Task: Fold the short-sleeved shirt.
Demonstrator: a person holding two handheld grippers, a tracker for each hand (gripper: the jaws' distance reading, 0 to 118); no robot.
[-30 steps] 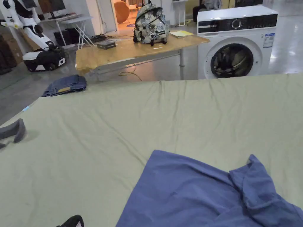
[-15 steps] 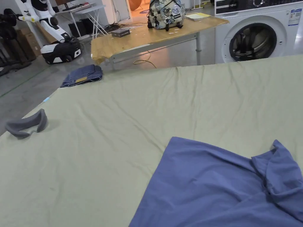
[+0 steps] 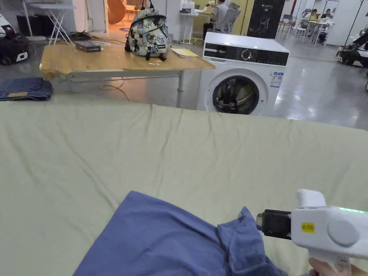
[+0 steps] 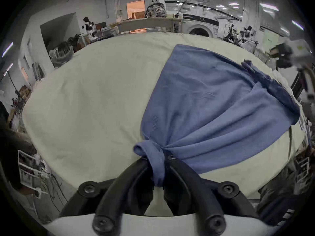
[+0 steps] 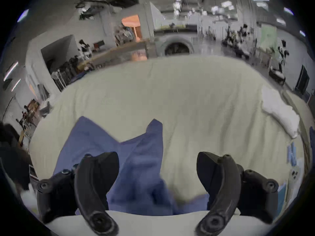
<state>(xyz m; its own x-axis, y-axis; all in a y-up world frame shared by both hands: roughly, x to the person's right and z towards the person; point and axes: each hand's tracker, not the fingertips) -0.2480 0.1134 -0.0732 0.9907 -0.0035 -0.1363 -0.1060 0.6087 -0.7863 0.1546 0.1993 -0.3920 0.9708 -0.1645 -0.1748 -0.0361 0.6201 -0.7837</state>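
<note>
Between my left gripper (image 4: 157,161) fingers there's a bunched corner of the blue shirt (image 4: 213,106), clamped tight, while the rest lies rumpled on the green-sheeted counter (image 3: 179,151) out ahead of them. My right gripper (image 5: 157,170) has its fingers spread wide with nothing in them, hovering over a flipped sleeve. Looks like the spreading-out step to me; next I'd pinch that sleeve side and pull flat.

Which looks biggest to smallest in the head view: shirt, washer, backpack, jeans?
1. shirt, nearest the camera, so partly perspective
2. washer
3. backpack and jeans look about alike; the jeans are cut by the frame edge, so no ranking.
</note>
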